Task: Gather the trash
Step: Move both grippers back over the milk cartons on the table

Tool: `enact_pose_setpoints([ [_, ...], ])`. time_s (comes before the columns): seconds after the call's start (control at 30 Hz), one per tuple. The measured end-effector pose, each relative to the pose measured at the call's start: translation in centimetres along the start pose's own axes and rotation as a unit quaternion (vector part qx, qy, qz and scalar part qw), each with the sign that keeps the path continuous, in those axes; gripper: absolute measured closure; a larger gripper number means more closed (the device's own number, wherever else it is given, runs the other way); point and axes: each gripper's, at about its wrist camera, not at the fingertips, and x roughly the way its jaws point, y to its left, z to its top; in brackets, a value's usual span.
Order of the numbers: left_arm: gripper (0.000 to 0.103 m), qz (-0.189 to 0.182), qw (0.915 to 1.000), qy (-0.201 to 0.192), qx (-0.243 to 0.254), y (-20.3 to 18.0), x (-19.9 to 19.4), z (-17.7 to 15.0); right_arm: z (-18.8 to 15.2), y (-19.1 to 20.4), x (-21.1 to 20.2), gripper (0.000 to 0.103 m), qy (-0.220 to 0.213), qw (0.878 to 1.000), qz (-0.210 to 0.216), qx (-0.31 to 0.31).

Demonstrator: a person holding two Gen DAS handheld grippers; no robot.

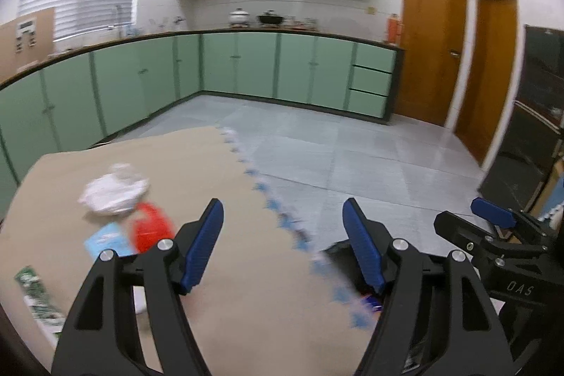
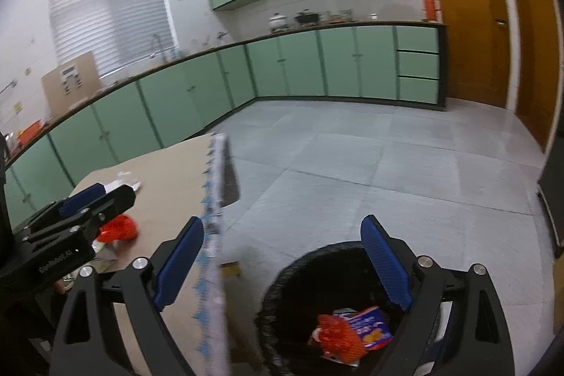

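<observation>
Trash lies on the beige-covered table: a crumpled white paper, a red bag, a light blue packet and a green wrapper. My left gripper stands open and empty above the table's right edge, to the right of these items. The black bin stands on the floor beside the table, with a red mesh bag and a blue and red packet inside. Open and empty, my right gripper hangs above the bin. The red bag also shows on the table.
The tablecloth's blue-patterned hem hangs between table and bin. Green cabinets line the far walls, wooden doors stand at right. A grey tiled floor stretches beyond the bin. A small cardboard box sits by the table.
</observation>
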Motion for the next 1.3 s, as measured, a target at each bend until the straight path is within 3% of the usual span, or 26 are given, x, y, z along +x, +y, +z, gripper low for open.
enact_pose_setpoints([
  [0.3, 0.034, 0.102, 0.9941, 0.014, -0.034, 9.1, -2.9, -2.0, -0.4, 8.2, 3.4, 0.014, 0.003, 0.997, 0.059, -0.043],
  [0.57, 0.03, 0.181, 0.981, 0.027, -0.064, 14.1, -6.0, -5.3, -2.2, 13.3, 4.7, 0.014, 0.019, 0.992, 0.084, -0.088],
  [0.97, 0.024, 0.182, 0.9761, 0.066, -0.099, 15.1, -5.5, -8.1, -3.9, 14.5, 4.6, 0.015, 0.032, 0.989, 0.096, -0.104],
  [1.3, 0.02, 0.22, 0.9659, 0.094, -0.101, 15.0, -3.9, -8.6, -4.1, 14.6, 4.8, 0.015, 0.037, 0.987, 0.11, -0.112],
])
